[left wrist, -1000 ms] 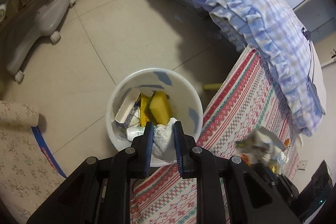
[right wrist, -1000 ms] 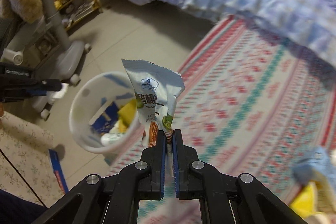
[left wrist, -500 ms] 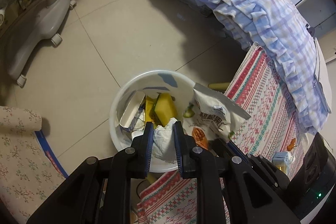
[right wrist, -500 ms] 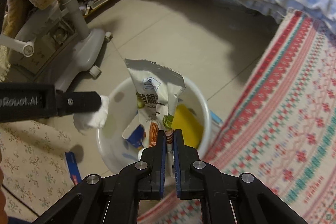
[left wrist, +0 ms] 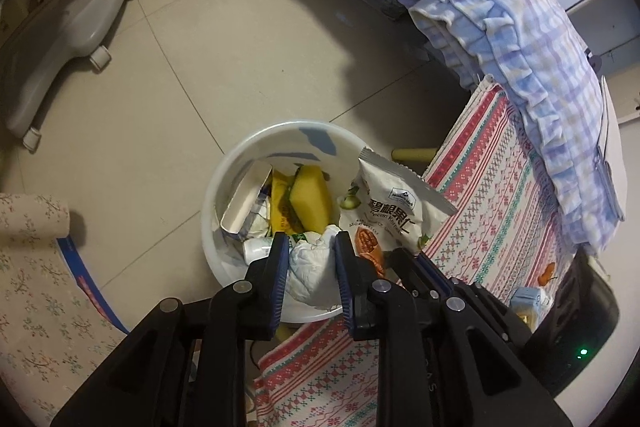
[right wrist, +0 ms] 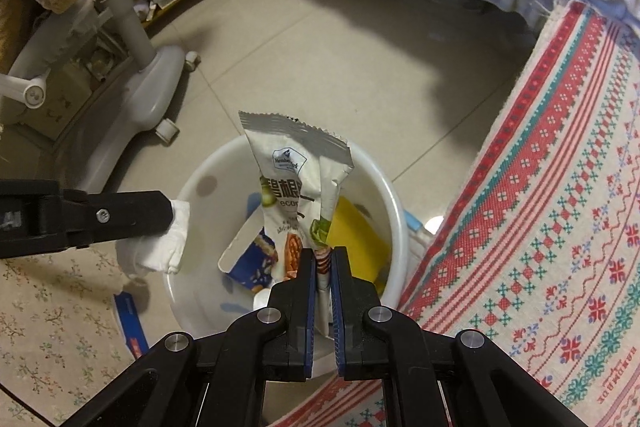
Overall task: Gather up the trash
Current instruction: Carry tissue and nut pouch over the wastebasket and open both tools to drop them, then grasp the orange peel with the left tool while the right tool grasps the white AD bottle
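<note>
A white trash bin (left wrist: 224, 187) (right wrist: 384, 195) stands on the tile floor at the rug's edge, holding yellow packs, a white carton and other waste. My left gripper (left wrist: 310, 247) is shut on a crumpled white tissue (left wrist: 312, 267) above the bin's near side; the tissue also shows in the right wrist view (right wrist: 168, 243), over the bin's left rim. My right gripper (right wrist: 322, 259) is shut on the bottom of a white snack wrapper (right wrist: 296, 179) held upright over the bin. The wrapper also shows in the left wrist view (left wrist: 392, 211).
A patterned red and green rug (right wrist: 540, 227) lies right of the bin, with a small carton (left wrist: 528, 301) and orange scrap (left wrist: 546, 271) on it. A bed with a checked blanket (left wrist: 520, 39) is behind. A grey wheeled stand (right wrist: 132, 83) is at left, floral fabric (left wrist: 36, 287) near left.
My right gripper carried the snack wrapper from over the rug to above the bin. My left gripper kept the tissue over the bin with little movement.
</note>
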Tool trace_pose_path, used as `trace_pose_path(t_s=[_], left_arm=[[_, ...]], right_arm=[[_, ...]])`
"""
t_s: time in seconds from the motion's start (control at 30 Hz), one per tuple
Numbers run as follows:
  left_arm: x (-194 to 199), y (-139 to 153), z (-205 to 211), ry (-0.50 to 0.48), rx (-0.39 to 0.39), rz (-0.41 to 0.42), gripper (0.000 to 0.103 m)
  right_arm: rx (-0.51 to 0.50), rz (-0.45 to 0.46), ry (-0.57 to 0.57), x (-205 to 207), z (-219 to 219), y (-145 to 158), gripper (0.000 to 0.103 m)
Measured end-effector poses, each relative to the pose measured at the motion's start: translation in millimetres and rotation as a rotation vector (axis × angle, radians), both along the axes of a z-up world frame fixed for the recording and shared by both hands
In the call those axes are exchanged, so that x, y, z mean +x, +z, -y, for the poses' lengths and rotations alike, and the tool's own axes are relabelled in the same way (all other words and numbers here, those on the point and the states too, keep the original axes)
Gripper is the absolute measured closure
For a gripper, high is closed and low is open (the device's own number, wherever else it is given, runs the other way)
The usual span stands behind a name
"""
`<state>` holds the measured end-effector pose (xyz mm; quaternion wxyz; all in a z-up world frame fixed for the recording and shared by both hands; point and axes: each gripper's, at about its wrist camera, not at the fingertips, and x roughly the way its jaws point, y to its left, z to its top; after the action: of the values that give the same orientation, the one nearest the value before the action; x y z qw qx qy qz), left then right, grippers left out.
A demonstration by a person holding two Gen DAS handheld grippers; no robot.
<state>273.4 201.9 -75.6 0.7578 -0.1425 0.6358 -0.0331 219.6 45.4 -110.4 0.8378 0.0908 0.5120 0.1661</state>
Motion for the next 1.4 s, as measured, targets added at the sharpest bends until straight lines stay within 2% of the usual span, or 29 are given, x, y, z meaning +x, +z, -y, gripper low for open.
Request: trace_pose_path(t_s=[0.03,0.1,0.13,0.27,0.4,0.57,0.6,0.7,0.8,0.97,1.1,1.2,1.4], left_arm=[[0,0,-1,0.003,-0.002,-0.002,0.071],[0,-2,-1,0.005,-0.003,-0.011,0.057],[1,-3,-2,0.005,-0.004,-0.013,0.056],[1,-2,-5,0.015,-0.027,-0.02,0.055],[0,1,-19,0.087,-0.067,-0.017,0.055],[1,0,-22,0.101,-0.07,-0.026,0.055],[0,1,-22,0.105,-0.068,-0.023,0.055],[0,2,-20,0.106,-0.064,-0.016,0.055],[-1,2,-14,0.094,-0.052,-0.014,0.055],[-5,4,2,0.069,-0.05,-0.012,0.055],[-13,9,23,0.037,-0.081,-0.017,0.055],[-21,13,48,-0.015,-0.108,-0.016,0.055],[-44,20,115,-0.145,-0.102,0.006,0.055]], right_arm=[[-0.001,-0.002,0.0,0,0,-1,0.095],[-0.001,-0.005,-0.004,0,1,-3,0.095],[0.001,-0.005,-0.007,1,2,-4,0.095],[0.004,-0.005,-0.017,1,4,-4,0.095],[0.008,-0.009,-0.016,2,4,-7,0.095],[-0.012,-0.008,0.002,2,-6,-11,0.095],[-0.021,-0.002,-0.002,2,-8,-11,0.092],[-0.014,0.003,-0.024,2,-6,-10,0.065],[-0.016,0.016,-0.033,1,-1,-6,0.062],[-0.031,0.021,-0.044,-7,16,0,0.062],[-0.032,0.029,-0.074,-20,41,11,0.062],[-0.043,0.046,-0.092,-34,64,26,0.062],[-0.1,0.092,-0.149,-71,125,67,0.061]])
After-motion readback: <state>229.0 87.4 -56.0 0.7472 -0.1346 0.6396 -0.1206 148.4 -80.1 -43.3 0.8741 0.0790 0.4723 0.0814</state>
